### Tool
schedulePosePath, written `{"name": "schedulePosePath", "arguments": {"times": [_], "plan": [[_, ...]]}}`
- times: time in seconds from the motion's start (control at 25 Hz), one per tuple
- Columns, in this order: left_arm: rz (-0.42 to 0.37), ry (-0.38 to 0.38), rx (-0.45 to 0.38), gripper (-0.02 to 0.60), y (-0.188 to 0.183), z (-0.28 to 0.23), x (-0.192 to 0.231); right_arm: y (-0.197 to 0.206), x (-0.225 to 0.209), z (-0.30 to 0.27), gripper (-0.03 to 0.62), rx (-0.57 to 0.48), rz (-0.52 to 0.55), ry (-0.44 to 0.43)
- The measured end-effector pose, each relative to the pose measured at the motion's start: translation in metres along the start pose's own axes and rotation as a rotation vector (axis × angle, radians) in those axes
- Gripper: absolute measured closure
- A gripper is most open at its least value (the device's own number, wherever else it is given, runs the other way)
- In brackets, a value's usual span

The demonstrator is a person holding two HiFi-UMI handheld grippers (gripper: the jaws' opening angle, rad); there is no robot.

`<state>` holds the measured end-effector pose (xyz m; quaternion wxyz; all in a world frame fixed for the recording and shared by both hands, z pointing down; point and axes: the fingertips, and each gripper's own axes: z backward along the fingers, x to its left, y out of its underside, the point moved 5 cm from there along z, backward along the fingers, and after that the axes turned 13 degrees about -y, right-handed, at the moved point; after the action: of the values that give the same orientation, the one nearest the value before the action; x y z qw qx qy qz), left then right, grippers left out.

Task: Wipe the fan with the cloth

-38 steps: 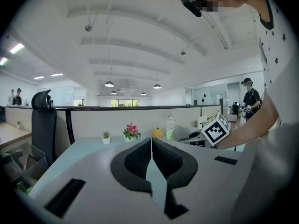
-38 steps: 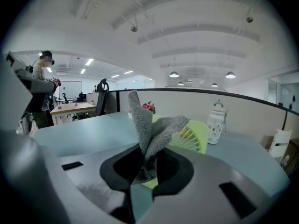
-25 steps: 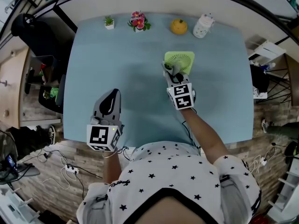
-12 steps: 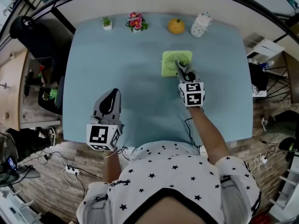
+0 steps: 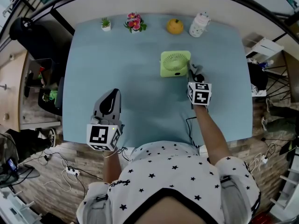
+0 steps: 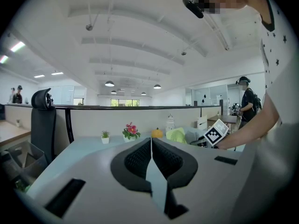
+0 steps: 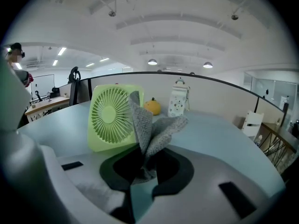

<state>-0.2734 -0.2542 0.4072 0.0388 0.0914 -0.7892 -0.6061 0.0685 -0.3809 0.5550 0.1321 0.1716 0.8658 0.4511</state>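
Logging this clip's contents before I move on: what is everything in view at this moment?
table: one, light blue, fills the middle of the head view
fan: one, green, standing on the table right of centre
cloth: one, grey, pinched in the right gripper by the fan's right edge
potted plant: one, green in a white pot, far left of the back row
flower pot: one, pink blooms, next in the back row
orange ornament: one, back row behind the fan
spotted jar: one, white, right end of the back row
office chair: one, black, left of the table
left gripper: grey, jaws together, empty, over the near left edge
right gripper: grey, shut on the cloth
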Motion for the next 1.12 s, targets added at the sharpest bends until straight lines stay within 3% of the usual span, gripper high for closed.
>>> {"name": "schedulePosePath", "arguments": {"times": [0.36, 0.6, 0.8, 1.12], "plan": [[0.007, -0.001, 0.000, 0.551, 0.000, -0.001, 0.000, -0.008, 0.013, 0.004, 0.540, -0.034, 0.000, -0.019], [0.005, 0.003, 0.001, 0.551, 0.001, -0.001, -0.001, -0.022, 0.059, 0.001, 0.540, -0.081, 0.070, -0.129], [0.007, -0.004, 0.006, 0.551, 0.002, 0.001, 0.002, -0.022, 0.099, -0.015, 0.540, -0.057, 0.143, -0.223], [0.031, -0.024, -0.001, 0.551, 0.001, 0.003, 0.009, -0.005, 0.125, -0.037, 0.539, 0.043, 0.223, -0.283]]}}
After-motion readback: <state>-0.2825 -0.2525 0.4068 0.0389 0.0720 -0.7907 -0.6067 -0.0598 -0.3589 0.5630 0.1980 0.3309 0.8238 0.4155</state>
